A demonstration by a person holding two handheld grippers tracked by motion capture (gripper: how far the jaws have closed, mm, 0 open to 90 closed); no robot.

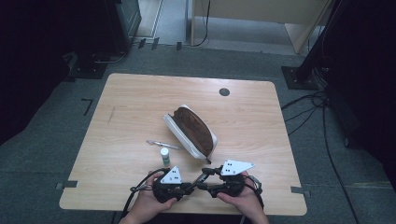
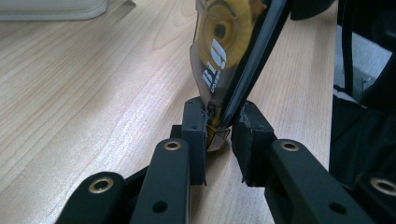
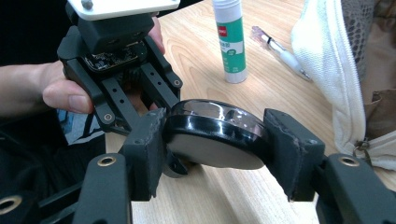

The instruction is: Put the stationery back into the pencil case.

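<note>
Both grippers hold one correction tape roller between them at the near edge of the table

The left gripper (image 1: pixel 186 187) has its jaws nearly closed on the narrow tip of the tape roller (image 2: pixel 224 56), which rises up and away from the jaws with its yellow reel showing through the clear shell. Past its tips, the right gripper (image 1: pixel 205 173) has its jaws spread wide and pressed against the two sides of the roller's round black body (image 3: pixel 215 135), lifted a little off the table (image 1: pixel 140 102). Beyond the right jaws stand a glue stick (image 3: pixel 230 39) and a pen (image 3: pixel 279 50), and to their right lies the open white pouch (image 3: pixel 331 70). Judging by this, the roller is picked up and being passed or adjusted between grippers; putting it, the glue and the pen into the pouch seems not yet done
</note>
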